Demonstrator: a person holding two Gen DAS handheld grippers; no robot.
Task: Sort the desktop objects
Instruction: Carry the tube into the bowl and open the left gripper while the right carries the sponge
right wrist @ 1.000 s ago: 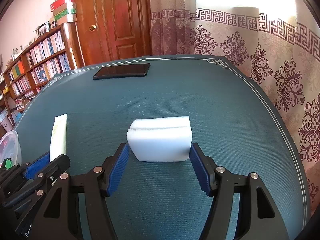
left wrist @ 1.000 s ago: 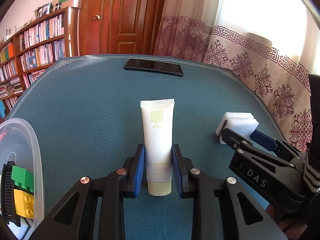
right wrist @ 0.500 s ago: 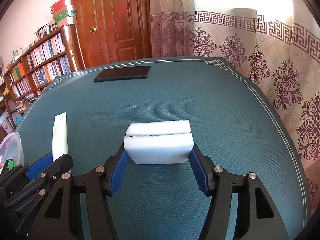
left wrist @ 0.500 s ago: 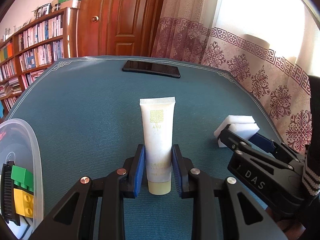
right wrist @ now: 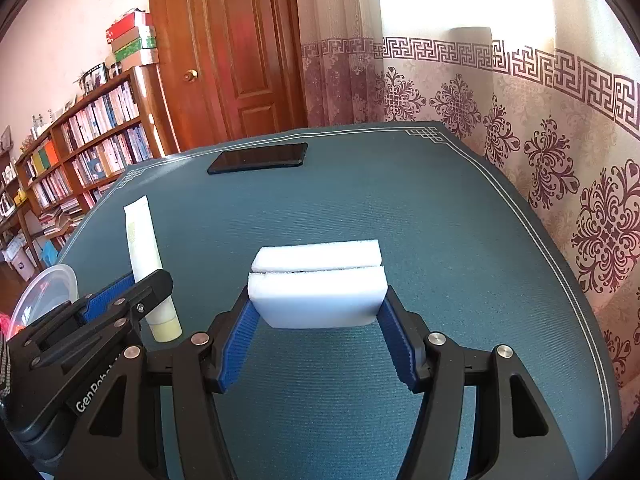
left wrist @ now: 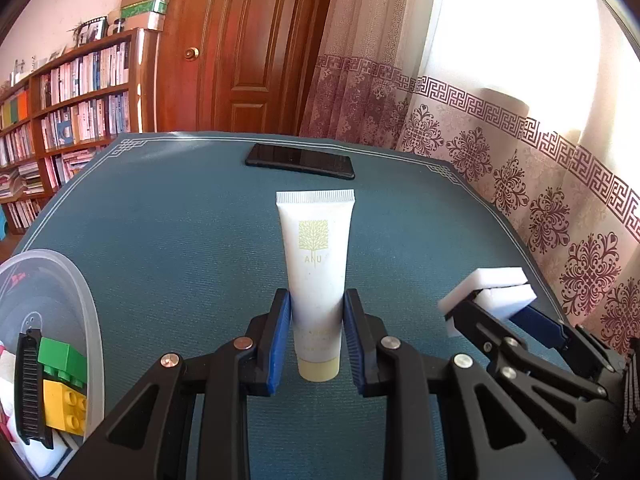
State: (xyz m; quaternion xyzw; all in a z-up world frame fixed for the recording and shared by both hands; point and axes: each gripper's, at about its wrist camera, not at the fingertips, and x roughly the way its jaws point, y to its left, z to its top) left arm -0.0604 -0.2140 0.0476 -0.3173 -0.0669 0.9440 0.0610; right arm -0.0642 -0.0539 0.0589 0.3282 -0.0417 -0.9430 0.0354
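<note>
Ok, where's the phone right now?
The phone lies flat at the far end of the table, beyond the tube in the left wrist view, in front of the wooden door.

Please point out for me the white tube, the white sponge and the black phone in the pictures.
white tube (left wrist: 316,276): left wrist view, on the printed middle of its body.
white sponge (right wrist: 318,300): right wrist view, on its near front face.
black phone (left wrist: 300,160): left wrist view, on the middle of its dark screen.
</note>
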